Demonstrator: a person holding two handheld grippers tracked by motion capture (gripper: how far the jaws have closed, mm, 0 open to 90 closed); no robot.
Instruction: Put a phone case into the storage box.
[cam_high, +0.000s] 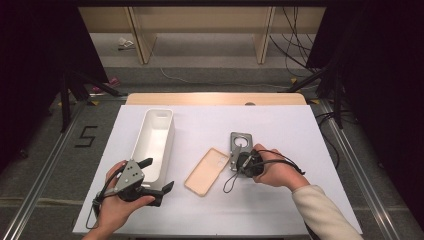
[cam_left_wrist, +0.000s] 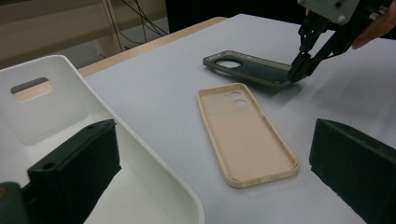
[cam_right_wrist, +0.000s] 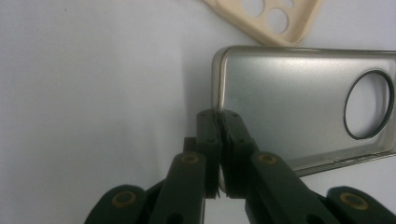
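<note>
The left tool (cam_high: 159, 176), wide open, straddles the white bin's (cam_high: 162, 116) near wall, while the right tool (cam_right_wrist: 219, 116), pinching the dark case's (cam_right_wrist: 299, 100) rim on the tabletop (cam_high: 280, 125), should lift it slowly, keeping it level.

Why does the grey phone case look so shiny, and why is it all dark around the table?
In the right gripper view the grey case catches a soft glare, and the right gripper pinching its edge is slightly blurred. In the left gripper view that case's raised end casts a shadow on the table. In the high view light falls on the table, and the sides are black.
</note>
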